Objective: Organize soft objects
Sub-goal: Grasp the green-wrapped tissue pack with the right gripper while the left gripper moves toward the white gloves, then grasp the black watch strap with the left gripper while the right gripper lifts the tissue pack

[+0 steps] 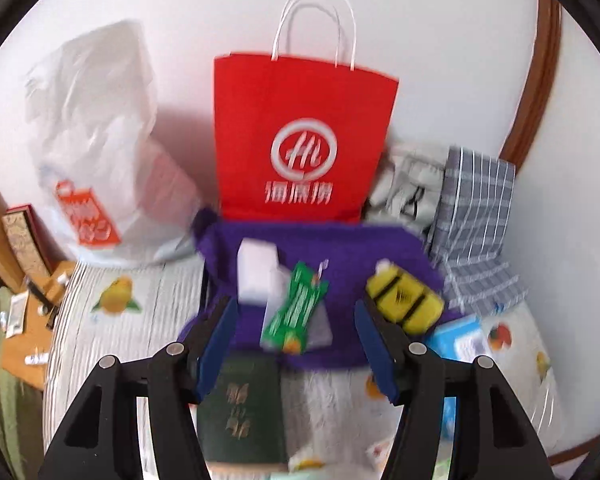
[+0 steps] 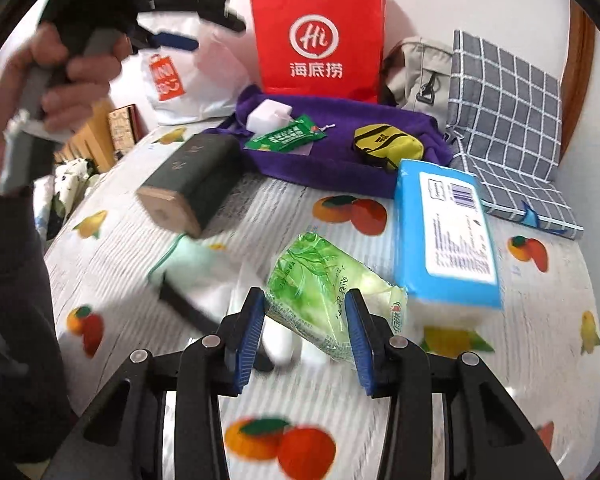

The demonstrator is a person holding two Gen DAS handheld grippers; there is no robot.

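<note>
Right claw (image 2: 304,334): jaws set on either side of the green-and-white plastic tissue pack (image 2: 324,296), blue pads against its crinkled film on both sides; gripping it
Tissue pack: soft, squashy, pale green leaf print, tilted, rising ahead of the right claw from between its pads, over the bed
Left claw (image 1: 296,344): jaws apart, nothing between the pads; open above the near edge of the purple fleece cloth (image 1: 340,248)
Left hand (image 2: 40,80): seen from the right claw, up and far to its left, wrapped around the grey handle of the left claw
Bed (image 2: 540,320): white ribbed quilt printed with oranges and lemons, under both claws
Purple cloth: fuzzy, lying flat ahead of both claws; on it a small white box (image 1: 256,268), a green foil sachet (image 1: 296,308) and a small yellow zip pouch with black straps (image 1: 404,300)
Dark green hardback book (image 1: 240,408): just below and between the left claw's fingers; gilt lettering, thick block of pages
Blue plastic wipes pack (image 2: 446,236): just ahead and right of the right claw, its near corner close beside the tissue pack; white label with barcode
Red paper carrier bag (image 1: 300,136): upright against the wall beyond the purple cloth, white twisted handles, contents not visible
White plastic shopping bag (image 1: 96,136): crumpled, left of the red bag
Grey checked fabric (image 2: 508,128): right of the purple cloth, partly folded
Beige canvas bag (image 2: 416,72): between the red bag and the checked fabric
</note>
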